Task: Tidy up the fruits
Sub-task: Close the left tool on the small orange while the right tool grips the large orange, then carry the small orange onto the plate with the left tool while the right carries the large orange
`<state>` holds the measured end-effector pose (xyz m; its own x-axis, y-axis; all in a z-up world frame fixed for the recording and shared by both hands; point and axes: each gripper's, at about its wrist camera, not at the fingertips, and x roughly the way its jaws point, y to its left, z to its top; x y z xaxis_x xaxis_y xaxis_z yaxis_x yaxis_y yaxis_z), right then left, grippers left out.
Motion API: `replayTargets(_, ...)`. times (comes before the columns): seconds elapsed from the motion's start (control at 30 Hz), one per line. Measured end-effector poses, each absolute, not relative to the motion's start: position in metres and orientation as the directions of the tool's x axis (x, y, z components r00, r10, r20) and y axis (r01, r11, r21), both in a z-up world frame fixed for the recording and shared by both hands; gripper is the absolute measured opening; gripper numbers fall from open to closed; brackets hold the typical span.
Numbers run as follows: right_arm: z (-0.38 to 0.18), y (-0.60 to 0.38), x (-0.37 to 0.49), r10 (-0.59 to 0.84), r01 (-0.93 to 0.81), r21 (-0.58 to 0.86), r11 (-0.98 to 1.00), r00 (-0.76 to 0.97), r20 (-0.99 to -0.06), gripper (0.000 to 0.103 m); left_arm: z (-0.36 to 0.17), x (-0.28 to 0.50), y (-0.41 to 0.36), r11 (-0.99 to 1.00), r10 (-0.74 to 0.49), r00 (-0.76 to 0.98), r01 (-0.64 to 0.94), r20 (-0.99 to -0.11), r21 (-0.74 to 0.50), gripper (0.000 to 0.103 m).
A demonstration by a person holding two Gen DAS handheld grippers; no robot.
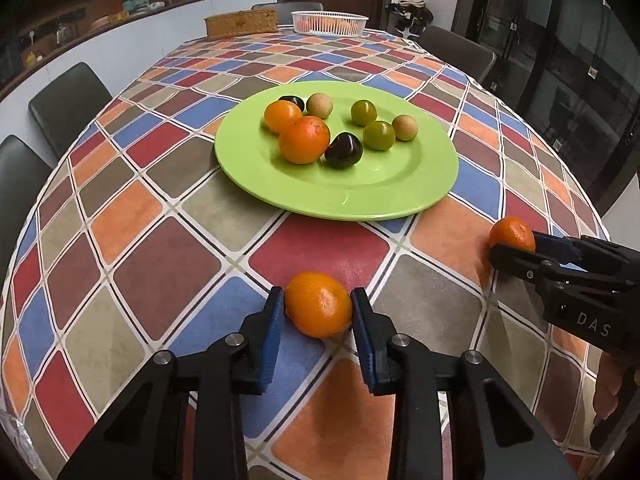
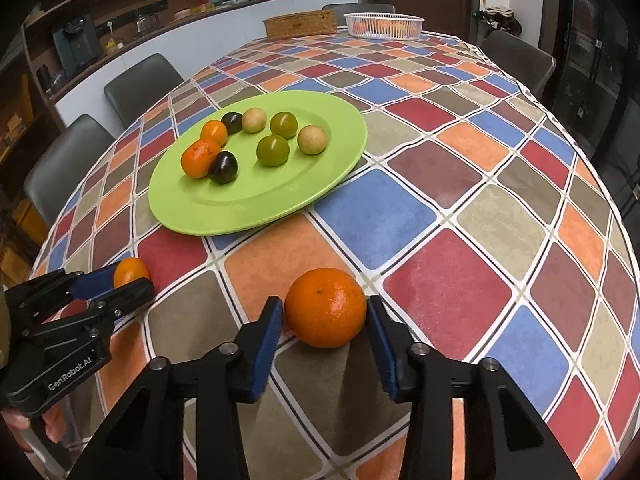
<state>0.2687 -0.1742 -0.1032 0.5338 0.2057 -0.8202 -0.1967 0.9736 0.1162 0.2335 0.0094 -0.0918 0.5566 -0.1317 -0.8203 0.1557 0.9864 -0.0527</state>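
The left gripper [image 1: 318, 312] is sitting low over the checked tablecloth [image 1: 168, 264], its blue pads [image 1: 272, 332] touching both sides of a small orange [image 1: 318, 305] that is resting on the cloth; the fingers are clamped on it. In the right wrist view this same gripper is showing at the left edge, and its near finger is covering the lower half of that fruit. A bit of a hand [image 2: 52, 428] is peeking out under the gripper body, mostly cut off by the frame.

Further back, a green plate [image 1: 360, 196] is holding two oranges [image 1: 304, 140], two dark plums [image 1: 343, 150], two green fruits [image 1: 379, 135] and two pale tan ones [image 1: 405, 127]. The rear plum is half hidden behind the rear orange. At the far end of the table a wicker box [image 1: 242, 23] and a white basket [image 1: 329, 23] are standing; something orange is lying in the basket, too blurred through the slats to name.

To the right, the right gripper [image 2: 326, 320] is closing on a larger orange [image 2: 326, 308], also on the cloth. Its left pad [image 2: 269, 340] is meeting the peel and the right pad looks to be against it too. From the left wrist view, its near finger is hiding the bottom of that fruit.
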Motion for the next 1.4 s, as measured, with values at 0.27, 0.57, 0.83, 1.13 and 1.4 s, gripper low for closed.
replayTargets(0.27, -0.096, -0.175, 0.263, 0.211, -0.204, 0.114, 0.972, 0.554, -0.805, 0.042, -0.083, 0.225, 0.009, 0.985, -0.143, 0.574, 0.161, -0.806, -0.061, 0.033)
replayTargets(0.57, -0.069, -0.174, 0.249, 0.251, -0.231, 0.136, 0.963, 0.599, -0.761, 0.042, -0.057, 0.209, 0.004, 0.981, -0.169, 0.620, 0.179, -0.766, -0.071, 0.033)
replayTargets(0.83, -0.038, -0.173, 0.238, 0.297, -0.266, 0.158, 0.951, 0.642, -0.707, 0.042, -0.029, 0.200, 0.000, 0.977, -0.189, 0.667, 0.199, -0.721, -0.073, 0.033)
replayTargets(1.13, -0.012, -0.169, 0.243, 0.327, -0.302, 0.157, 0.940, 0.676, -0.661, 0.042, -0.002, 0.206, -0.004, 0.975, -0.194, 0.707, 0.218, -0.680, -0.051, 0.033)
replayTargets(1.4, 0.004, -0.167, 0.259, 0.342, -0.322, 0.152, 0.934, 0.693, -0.634, 0.042, 0.015, 0.220, -0.008, 0.973, -0.198, 0.733, 0.229, -0.650, -0.038, 0.033)
